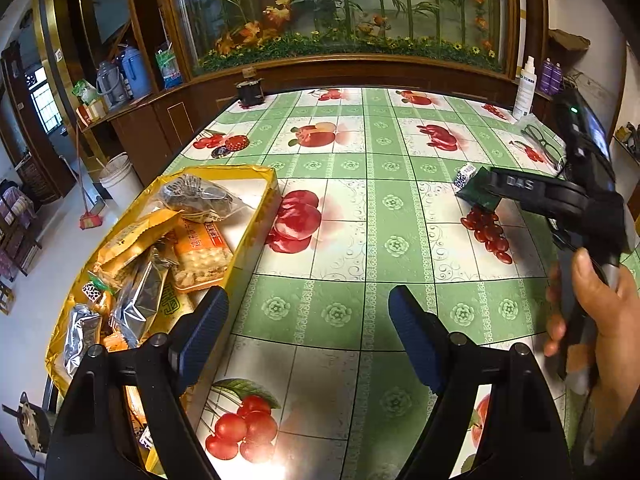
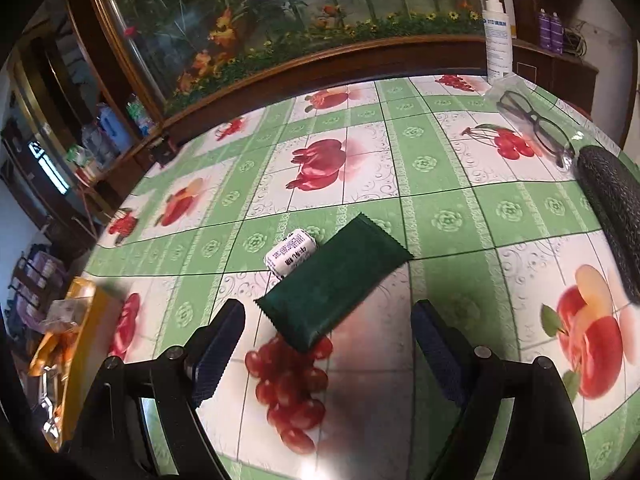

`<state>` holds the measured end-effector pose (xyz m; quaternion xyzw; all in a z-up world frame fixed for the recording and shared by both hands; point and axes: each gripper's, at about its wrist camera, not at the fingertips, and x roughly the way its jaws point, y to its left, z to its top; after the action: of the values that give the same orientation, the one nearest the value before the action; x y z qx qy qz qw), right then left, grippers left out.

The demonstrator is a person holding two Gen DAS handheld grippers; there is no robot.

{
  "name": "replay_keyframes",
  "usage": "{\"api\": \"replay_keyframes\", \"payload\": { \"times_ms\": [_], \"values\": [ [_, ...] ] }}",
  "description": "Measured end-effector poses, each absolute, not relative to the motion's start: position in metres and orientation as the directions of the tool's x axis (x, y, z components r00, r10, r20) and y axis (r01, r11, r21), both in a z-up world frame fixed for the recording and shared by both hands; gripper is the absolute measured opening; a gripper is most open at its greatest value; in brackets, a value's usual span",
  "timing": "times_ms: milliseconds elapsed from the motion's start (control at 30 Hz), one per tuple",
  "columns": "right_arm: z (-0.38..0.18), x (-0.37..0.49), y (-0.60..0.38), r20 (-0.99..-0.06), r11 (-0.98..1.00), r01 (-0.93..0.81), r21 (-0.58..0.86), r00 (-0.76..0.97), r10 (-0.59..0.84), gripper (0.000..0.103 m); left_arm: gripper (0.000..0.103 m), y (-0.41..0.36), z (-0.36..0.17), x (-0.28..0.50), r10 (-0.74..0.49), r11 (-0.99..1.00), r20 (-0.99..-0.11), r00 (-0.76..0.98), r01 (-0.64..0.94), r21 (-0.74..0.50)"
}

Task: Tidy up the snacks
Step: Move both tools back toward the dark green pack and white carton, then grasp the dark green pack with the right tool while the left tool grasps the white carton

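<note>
A dark green snack packet (image 2: pixel 334 282) lies flat on the fruit-print tablecloth, with a small white wrapped candy (image 2: pixel 290 254) touching its far left side. My right gripper (image 2: pixel 328 344) is open and empty, just short of the packet. In the left wrist view the right gripper (image 1: pixel 496 188) hovers over the green packet (image 1: pixel 478 198) and the white candy (image 1: pixel 464 174). My left gripper (image 1: pixel 308 328) is open and empty above the table, beside a yellow box (image 1: pixel 262 200) that holds several snack packets (image 1: pixel 200 252). The box also shows in the right wrist view (image 2: pixel 86 332).
Black-framed glasses (image 2: pixel 534 124) in a clear sleeve and a white spray bottle (image 2: pixel 498 28) sit at the table's far right. A black textured object (image 2: pixel 616 216) lies at the right edge. A dark wooden cabinet with a glass plant display runs behind the table (image 1: pixel 340 248).
</note>
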<state>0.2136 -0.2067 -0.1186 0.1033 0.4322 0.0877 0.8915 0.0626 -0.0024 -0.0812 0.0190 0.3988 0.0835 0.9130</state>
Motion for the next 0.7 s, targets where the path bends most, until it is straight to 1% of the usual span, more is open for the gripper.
{"api": "replay_keyframes", "payload": {
  "times_ms": [67, 200, 333, 400, 533, 633, 700],
  "values": [
    [-0.122, 0.220, -0.198, -0.762, 0.967, -0.058, 0.248, 0.604, 0.232, 0.087, 0.083, -0.002, -0.082, 0.066, 0.160, 0.986, -0.731, 0.664, -0.134, 0.095],
    [-0.128, 0.226, -0.187, -0.785, 0.989, -0.043, 0.140, 0.604, 0.137, 0.087, 0.083, -0.004, -0.082, 0.077, 0.146, 0.989, -0.739, 0.658, -0.122, 0.086],
    [-0.129, 0.223, -0.201, -0.800, 0.996, -0.030, 0.080, 0.594, 0.082, 0.087, 0.083, -0.008, -0.081, 0.087, 0.126, 0.992, -0.740, 0.661, -0.109, 0.071],
    [-0.129, 0.219, -0.215, -0.803, 0.998, -0.002, 0.061, 0.593, 0.050, 0.085, 0.083, -0.010, -0.082, 0.093, 0.118, 0.992, -0.743, 0.659, -0.103, 0.066],
    [-0.124, 0.216, -0.232, -0.792, 0.989, 0.001, 0.146, 0.599, 0.117, 0.085, 0.083, -0.018, -0.082, 0.110, 0.087, 0.996, -0.753, 0.652, -0.083, 0.043],
    [-0.125, 0.223, -0.223, -0.797, 0.988, -0.029, 0.153, 0.588, 0.141, 0.087, 0.083, -0.025, -0.083, 0.128, 0.065, 0.998, -0.769, 0.636, -0.057, 0.038],
    [-0.125, 0.228, -0.213, -0.798, 0.988, -0.054, 0.142, 0.585, 0.147, 0.087, 0.083, -0.028, -0.083, 0.137, 0.059, 0.998, -0.778, 0.626, -0.052, 0.034]
  ]
}}
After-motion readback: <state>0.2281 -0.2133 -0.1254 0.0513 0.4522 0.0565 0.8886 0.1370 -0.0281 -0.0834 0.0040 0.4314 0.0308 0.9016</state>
